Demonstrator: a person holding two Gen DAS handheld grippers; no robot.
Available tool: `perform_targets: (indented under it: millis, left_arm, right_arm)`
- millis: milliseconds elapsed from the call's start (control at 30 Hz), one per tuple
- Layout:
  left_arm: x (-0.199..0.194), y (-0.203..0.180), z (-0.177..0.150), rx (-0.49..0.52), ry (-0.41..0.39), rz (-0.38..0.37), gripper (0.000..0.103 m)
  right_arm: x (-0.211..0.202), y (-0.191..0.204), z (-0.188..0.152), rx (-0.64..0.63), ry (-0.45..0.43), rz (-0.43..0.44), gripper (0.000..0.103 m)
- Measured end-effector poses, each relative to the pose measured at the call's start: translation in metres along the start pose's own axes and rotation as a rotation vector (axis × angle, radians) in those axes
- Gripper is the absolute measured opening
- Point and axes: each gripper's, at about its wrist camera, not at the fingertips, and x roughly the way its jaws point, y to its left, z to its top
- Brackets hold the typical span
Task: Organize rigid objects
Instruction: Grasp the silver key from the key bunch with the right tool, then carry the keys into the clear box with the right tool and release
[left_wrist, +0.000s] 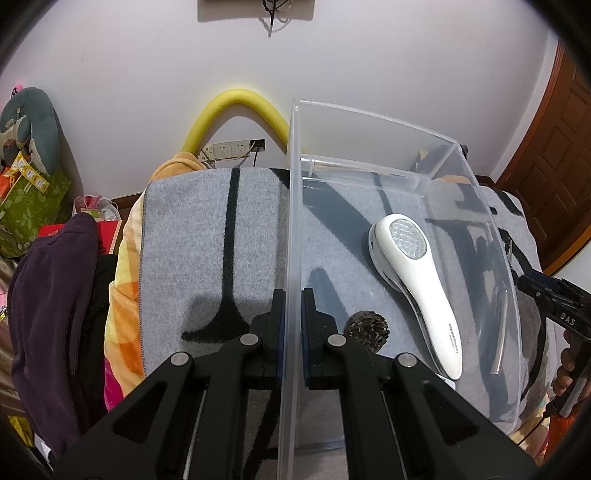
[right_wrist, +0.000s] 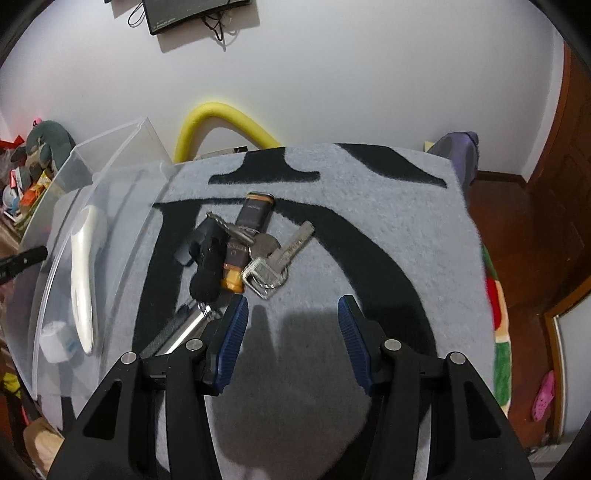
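My left gripper (left_wrist: 293, 306) is shut on the left wall of a clear plastic box (left_wrist: 291, 206). Inside the box lie a white handheld device (left_wrist: 417, 280), a dark pine cone (left_wrist: 367, 330) and a thin metal rod (left_wrist: 499, 332). The box (right_wrist: 62, 206) also shows at the left of the right wrist view, with the white device (right_wrist: 83, 273) and a small white cylinder (right_wrist: 57, 341) in it. My right gripper (right_wrist: 291, 314) is open above the grey mat, just short of a pile: a key bunch (right_wrist: 275, 258), a dark lighter (right_wrist: 255, 210), a black tool (right_wrist: 207, 262) and a metal tube (right_wrist: 192, 325).
A grey mat with black marks (right_wrist: 369, 229) covers the surface. A yellow foam tube (left_wrist: 236, 107) arches at the wall behind. Clothes (left_wrist: 55, 295) and boxes pile at the left. A wooden door (left_wrist: 554, 166) stands at the right. The right gripper's body (left_wrist: 561, 310) is beside the box's right wall.
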Motion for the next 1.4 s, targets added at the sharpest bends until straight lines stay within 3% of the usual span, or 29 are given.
perform_targets:
  millis: [367,500,767,900,1100,1400]
  left_arm:
    - [0.001,0.0,0.0,0.001,0.001,0.001,0.005]
    - [0.001,0.0,0.0,0.003,0.002,0.002,0.005]
    - [0.001,0.001,0.0,-0.001,0.001,0.004,0.005]
    - [0.001,0.001,0.0,0.001,0.001,0.005,0.005]
    - [0.001,0.0,0.0,0.0,0.001,0.005,0.005]
    - [0.001,0.001,0.0,-0.002,0.001,0.001,0.005]
  right_arm:
    - [0.025,0.008,0.016,-0.047,0.014,0.042,0.047]
    - [0.024,0.006,0.015,-0.059,0.014,0.029,0.038]
    - [0.025,0.011,0.013,-0.088,0.01,-0.003,0.036]
    - [0.025,0.016,0.017,-0.103,-0.007,-0.011,0.025]
    - [0.01,0.014,0.015,-0.086,-0.058,-0.013,0.025]
    - [-0.05,0.035,0.032,-0.124,-0.207,0.03,0.025]
